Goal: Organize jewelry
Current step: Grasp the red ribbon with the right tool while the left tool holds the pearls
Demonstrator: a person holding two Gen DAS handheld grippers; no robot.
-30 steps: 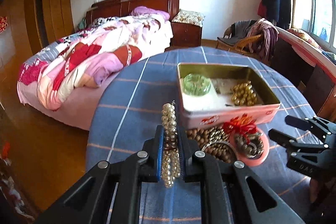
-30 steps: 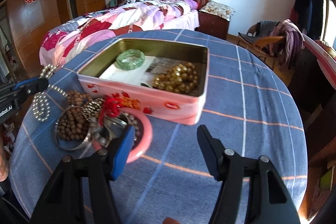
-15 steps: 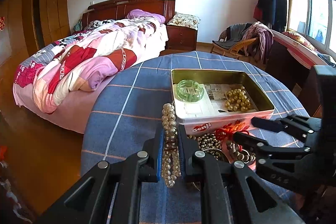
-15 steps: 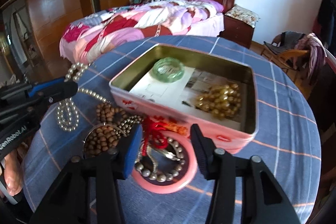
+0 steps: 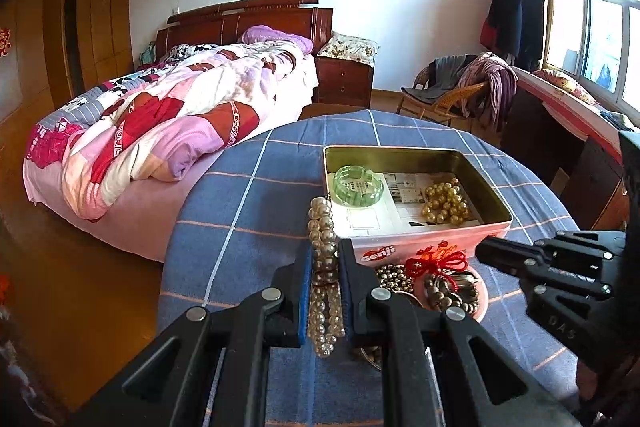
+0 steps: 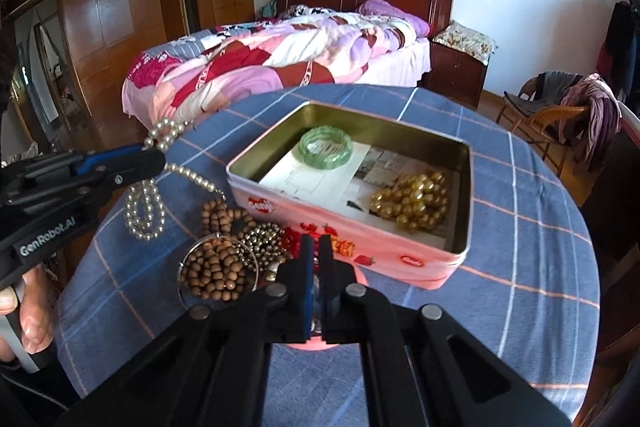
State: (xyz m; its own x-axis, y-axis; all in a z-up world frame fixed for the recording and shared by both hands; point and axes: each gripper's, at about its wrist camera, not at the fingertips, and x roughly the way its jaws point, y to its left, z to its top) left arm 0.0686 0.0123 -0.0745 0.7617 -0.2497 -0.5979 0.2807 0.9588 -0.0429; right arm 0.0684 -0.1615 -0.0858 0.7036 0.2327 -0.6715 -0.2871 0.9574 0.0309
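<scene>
Pearl strand (image 5: 325, 267) is hanging clamped in the left gripper (image 5: 325, 291), its tail trailing into the pile (image 6: 224, 259) by the tin (image 6: 456, 251) near the worktop's (image 5: 248, 211) front edge. The right gripper (image 6: 315, 267) has just been closing, jaws nearly together on something unclear in that pile. Lifting either risks dragging tangled beads (image 6: 212, 267) off the pink dish (image 5: 482, 301), since strands overlap.

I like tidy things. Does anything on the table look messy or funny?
Yes. Beside the pink tin, wooden beads and other jewelry lie tangled in a heap. The pearl necklace dangles from the left gripper.
</scene>
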